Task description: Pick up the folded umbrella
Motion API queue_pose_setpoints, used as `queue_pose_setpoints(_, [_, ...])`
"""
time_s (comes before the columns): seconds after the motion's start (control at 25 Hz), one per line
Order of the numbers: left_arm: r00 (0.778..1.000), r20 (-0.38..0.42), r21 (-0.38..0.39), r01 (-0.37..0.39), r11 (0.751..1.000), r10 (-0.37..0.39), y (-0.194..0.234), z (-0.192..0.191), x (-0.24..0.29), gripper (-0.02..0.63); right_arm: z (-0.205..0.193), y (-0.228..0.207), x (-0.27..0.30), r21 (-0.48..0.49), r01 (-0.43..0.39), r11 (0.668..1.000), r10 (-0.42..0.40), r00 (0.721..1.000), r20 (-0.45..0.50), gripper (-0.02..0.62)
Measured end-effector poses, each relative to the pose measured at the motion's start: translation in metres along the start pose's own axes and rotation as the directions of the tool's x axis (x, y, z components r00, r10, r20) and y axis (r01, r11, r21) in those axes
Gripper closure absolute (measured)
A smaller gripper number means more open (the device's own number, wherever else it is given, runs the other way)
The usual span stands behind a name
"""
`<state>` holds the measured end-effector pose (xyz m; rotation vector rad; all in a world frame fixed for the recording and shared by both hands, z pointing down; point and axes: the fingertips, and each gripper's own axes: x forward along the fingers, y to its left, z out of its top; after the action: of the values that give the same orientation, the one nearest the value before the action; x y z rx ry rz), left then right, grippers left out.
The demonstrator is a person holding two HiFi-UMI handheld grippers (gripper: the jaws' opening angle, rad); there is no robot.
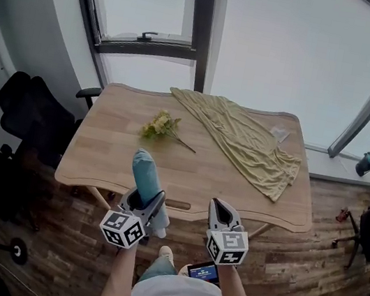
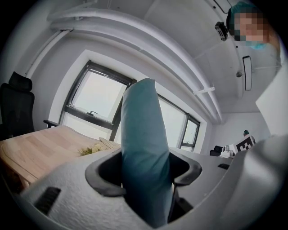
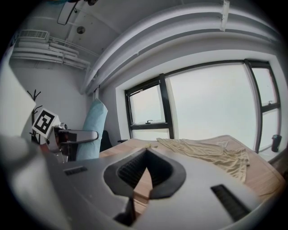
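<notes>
The folded umbrella (image 1: 145, 172) is a teal, sleeved roll that stands nearly upright, tilted a little away from me, in front of the table's near edge. My left gripper (image 1: 146, 204) is shut on its lower part, and its top rises well above the jaws. In the left gripper view the umbrella (image 2: 141, 134) fills the gap between the pads (image 2: 103, 173). My right gripper (image 1: 220, 210) hangs beside it on the right, shut with its tips meeting and nothing held. In the right gripper view the right gripper (image 3: 146, 157) faces the table, with the umbrella (image 3: 92, 130) at its left.
A wooden table (image 1: 118, 167) carries a yellow-green cloth (image 1: 249, 144), a small bunch of flowers (image 1: 162, 126) and a small clear item (image 1: 280, 133). Black office chairs (image 1: 28, 112) stand at the left. Windows lie beyond, with a dark bottle (image 1: 365, 165) at the right.
</notes>
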<state>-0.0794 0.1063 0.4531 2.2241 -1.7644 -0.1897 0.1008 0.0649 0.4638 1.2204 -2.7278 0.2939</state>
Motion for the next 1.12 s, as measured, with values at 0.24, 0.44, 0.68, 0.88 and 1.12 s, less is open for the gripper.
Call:
queue_pose_setpoints(0.24, [1.000,-0.005,-0.022,0.003,1.000,-0.003,-0.001,-0.006,-0.003,0.327,-0.004,-0.003,-0.003,0.011,0.006,1.000,-0.006,1.000,-0.009,0.584])
queue_pose_setpoints(0.44, [1.000,-0.008,-0.014,0.010,1.000,-0.010,-0.005,-0.005,-0.001,0.327,-0.003,-0.003,-0.006,0.003,0.003,1.000,-0.003,1.000,-0.013,0.584])
queue_pose_setpoints(0.68, [1.000,-0.003,-0.009,0.019,1.000,-0.019,-0.009,-0.002,0.004,0.327,-0.002,-0.004,-0.007,-0.001,-0.008,1.000,0.008,1.000,-0.004,0.584])
queue_pose_setpoints(0.88, [1.000,-0.011,-0.012,0.021,1.000,-0.021,-0.012,-0.004,0.006,0.327,-0.004,-0.009,-0.008,0.006,-0.004,1.000,0.004,1.000,-0.007,0.584])
queue_pose_setpoints(1.12, [1.000,-0.010,-0.013,0.018,1.000,-0.018,-0.011,-0.004,0.010,0.327,-0.004,-0.012,-0.006,0.007,-0.005,1.000,0.005,1.000,-0.008,0.584])
